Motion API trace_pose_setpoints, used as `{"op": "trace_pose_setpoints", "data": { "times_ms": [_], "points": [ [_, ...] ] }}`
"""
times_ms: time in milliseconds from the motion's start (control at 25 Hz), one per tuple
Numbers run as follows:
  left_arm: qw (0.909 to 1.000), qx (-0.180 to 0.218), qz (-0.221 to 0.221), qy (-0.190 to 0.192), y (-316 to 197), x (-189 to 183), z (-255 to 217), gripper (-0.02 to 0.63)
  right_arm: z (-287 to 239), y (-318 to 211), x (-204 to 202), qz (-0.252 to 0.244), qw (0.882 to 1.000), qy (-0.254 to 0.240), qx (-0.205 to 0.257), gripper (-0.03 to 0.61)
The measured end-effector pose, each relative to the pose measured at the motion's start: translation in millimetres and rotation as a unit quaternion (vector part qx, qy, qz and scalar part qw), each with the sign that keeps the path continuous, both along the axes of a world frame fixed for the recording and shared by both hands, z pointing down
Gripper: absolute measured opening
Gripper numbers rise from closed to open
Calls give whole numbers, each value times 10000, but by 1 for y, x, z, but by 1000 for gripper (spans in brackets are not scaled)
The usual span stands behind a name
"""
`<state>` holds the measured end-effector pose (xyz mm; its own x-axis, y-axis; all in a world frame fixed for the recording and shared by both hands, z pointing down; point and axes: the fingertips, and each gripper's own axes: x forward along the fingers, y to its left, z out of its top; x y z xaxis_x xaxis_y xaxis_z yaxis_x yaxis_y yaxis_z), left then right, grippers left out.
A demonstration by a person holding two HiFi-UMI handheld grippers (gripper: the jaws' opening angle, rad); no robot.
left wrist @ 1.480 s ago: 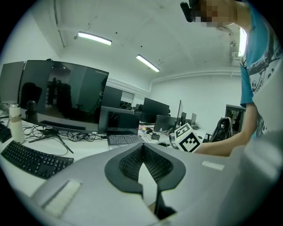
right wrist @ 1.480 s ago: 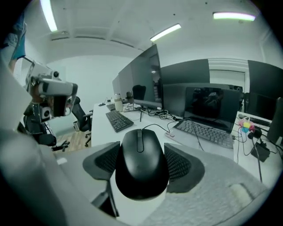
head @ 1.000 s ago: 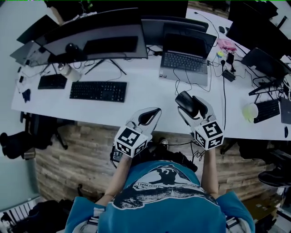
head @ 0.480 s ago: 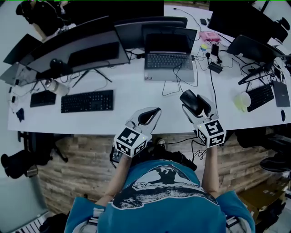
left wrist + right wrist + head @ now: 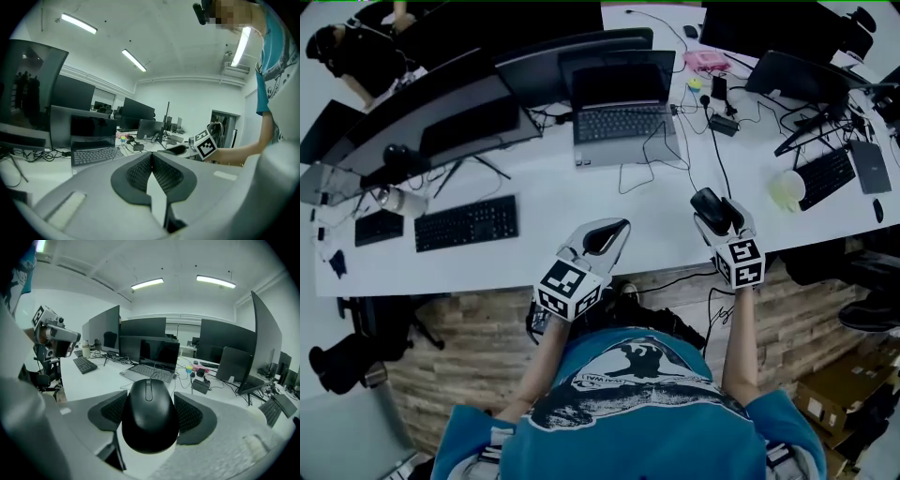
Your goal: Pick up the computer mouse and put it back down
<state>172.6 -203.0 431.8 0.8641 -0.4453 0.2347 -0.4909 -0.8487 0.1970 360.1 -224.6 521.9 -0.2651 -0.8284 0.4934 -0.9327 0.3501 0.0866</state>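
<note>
Desk (image 5: 581, 211) spans mid-frame from the head view. Gripper views show jaws plainest: right gripper (image 5: 151, 399) clamps mouse (image 5: 150, 425); left gripper (image 5: 151, 159) closed, empty.

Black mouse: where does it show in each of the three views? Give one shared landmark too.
Head view: mouse right of centre, held in the right gripper.
Left gripper view: mouse small and dark, just right of centre, far off.
Right gripper view: mouse at centre, filling the gap between the jaws.
Shared landmark: open laptop.
</note>
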Motion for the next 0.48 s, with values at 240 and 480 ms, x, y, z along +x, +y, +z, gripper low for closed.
{"op": "trace_pose_setpoints", "data": {
  "times_ms": [240,480],
  "points": [
    [9999,-71,108,-111,4,9,6,15,55,9,35,463,9979,-117,-445,308],
    [9996,-129,47,-247,8,4,12,16,116,26,52,891,9902,-367,-1011,308]
  ]
}}
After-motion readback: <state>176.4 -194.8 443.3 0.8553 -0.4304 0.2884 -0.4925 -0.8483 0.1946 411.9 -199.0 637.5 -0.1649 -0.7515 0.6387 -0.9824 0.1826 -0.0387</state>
